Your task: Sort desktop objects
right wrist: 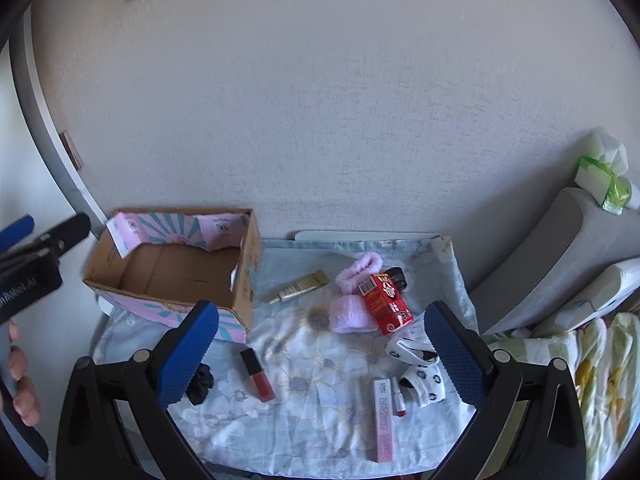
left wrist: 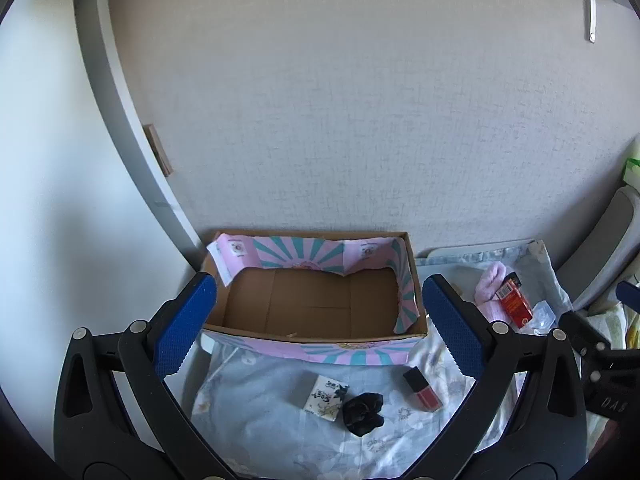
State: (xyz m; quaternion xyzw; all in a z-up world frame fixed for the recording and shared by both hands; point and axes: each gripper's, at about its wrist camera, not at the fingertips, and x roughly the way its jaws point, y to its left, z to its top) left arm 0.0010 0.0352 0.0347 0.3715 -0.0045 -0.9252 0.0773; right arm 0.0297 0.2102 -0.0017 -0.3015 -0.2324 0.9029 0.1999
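Both tools are spread wide and grip nothing. In the left wrist view the left tool (left wrist: pixel 320 320) frames an empty cardboard box (left wrist: pixel 316 300) at frame centre, with a small white packet (left wrist: pixel 326 394), a black scrunchie (left wrist: pixel 363 408) and a red lip gloss (left wrist: pixel 423 389) on the flowered cloth (left wrist: pixel 260 420) below it. In the right wrist view the right tool (right wrist: pixel 322 352) hangs over a pink headband (right wrist: pixel 352 304), red carton (right wrist: pixel 386 304), gold tube (right wrist: pixel 300 286), patterned sock (right wrist: pixel 420 368) and pink tube (right wrist: pixel 384 420), all right of the box on the worktop.

Matt corrugated cardboard box (left wrist: pixel 320 304); soft floral cloth (right wrist: pixel 320 360); fluffy pink band (right wrist: pixel 352 312); glossy red carton (right wrist: pixel 386 304); textured blue pads (left wrist: pixel 184 328).
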